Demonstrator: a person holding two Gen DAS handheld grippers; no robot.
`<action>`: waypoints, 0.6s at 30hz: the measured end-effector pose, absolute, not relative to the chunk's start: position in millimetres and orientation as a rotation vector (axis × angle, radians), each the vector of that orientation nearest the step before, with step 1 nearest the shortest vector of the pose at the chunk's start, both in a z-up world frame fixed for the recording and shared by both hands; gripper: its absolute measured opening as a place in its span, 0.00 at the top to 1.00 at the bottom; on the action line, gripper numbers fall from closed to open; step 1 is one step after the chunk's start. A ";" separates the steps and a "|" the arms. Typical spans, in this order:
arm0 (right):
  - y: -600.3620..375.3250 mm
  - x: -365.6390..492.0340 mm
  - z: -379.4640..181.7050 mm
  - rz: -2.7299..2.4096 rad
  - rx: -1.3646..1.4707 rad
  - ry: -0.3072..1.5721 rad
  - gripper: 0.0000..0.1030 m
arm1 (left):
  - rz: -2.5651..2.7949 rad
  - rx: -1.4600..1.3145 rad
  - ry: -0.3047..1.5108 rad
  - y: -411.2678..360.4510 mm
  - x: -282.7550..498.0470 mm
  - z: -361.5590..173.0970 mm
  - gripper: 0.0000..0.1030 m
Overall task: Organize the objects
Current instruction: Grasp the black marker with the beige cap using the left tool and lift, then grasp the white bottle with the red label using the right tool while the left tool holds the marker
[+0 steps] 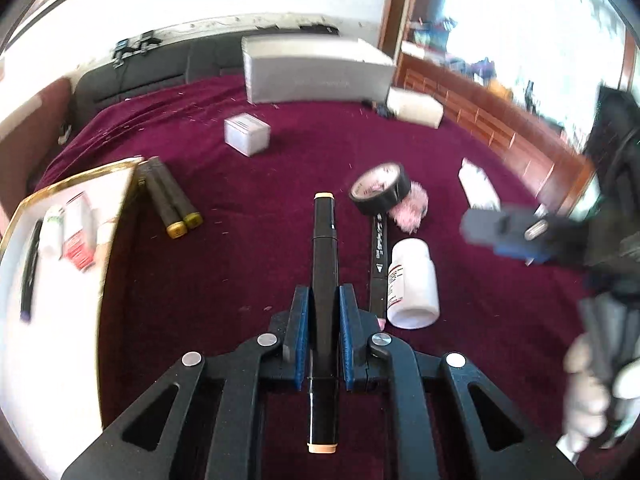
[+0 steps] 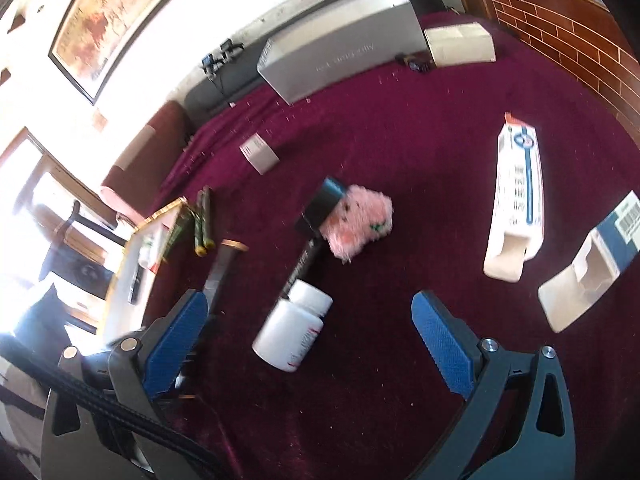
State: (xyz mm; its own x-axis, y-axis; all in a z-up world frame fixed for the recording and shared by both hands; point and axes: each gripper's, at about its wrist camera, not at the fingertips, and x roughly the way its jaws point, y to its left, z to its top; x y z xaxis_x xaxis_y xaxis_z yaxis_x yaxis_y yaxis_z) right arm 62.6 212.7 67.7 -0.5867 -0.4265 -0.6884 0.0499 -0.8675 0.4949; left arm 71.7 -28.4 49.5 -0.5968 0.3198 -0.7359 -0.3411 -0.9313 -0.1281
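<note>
My left gripper is shut on a black marker with peach caps, which runs lengthwise between the blue pads above the maroon cloth. To its right lie a second black marker, a white pill bottle, a black tape roll and a pink fluffy item. A white tray with a gold rim holding several items sits to the left, with two yellow-capped markers beside it. My right gripper stands open above the white bottle, holding nothing.
A big grey box and a small white box stand at the back of the cloth. Two opened cartons lie on the right. A gloved hand holds the right gripper's handle. A wooden ledge borders the far right.
</note>
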 end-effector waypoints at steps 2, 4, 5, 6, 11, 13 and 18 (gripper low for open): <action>202.2 62.5 64.6 -2.519 1.294 -0.557 0.00 | 2.519 -1.171 -0.069 -42.5 73.1 54.4 0.89; 189.8 63.0 62.9 -2.546 1.319 -0.477 0.02 | 2.515 -1.186 -0.166 -50.0 71.0 57.3 0.89; 184.8 64.0 62.2 -2.562 1.333 -0.441 0.05 | 2.532 -1.179 -0.169 -50.8 72.3 59.6 0.89; 179.1 63.7 60.6 -2.578 1.352 -0.404 0.10 | 2.560 -1.157 -0.143 -49.9 74.6 62.0 0.89; 166.2 55.9 46.3 -2.590 1.437 -0.336 0.50 | 2.557 -1.115 -0.161 -55.4 84.0 61.0 0.89; 166.5 53.9 42.2 -2.590 1.475 -0.329 0.65 | 2.550 -1.114 -0.177 -60.4 88.4 60.0 0.89; 171.3 53.8 39.0 -2.612 1.506 -0.287 0.65 | 2.565 -1.109 -0.188 -70.6 94.4 56.5 0.89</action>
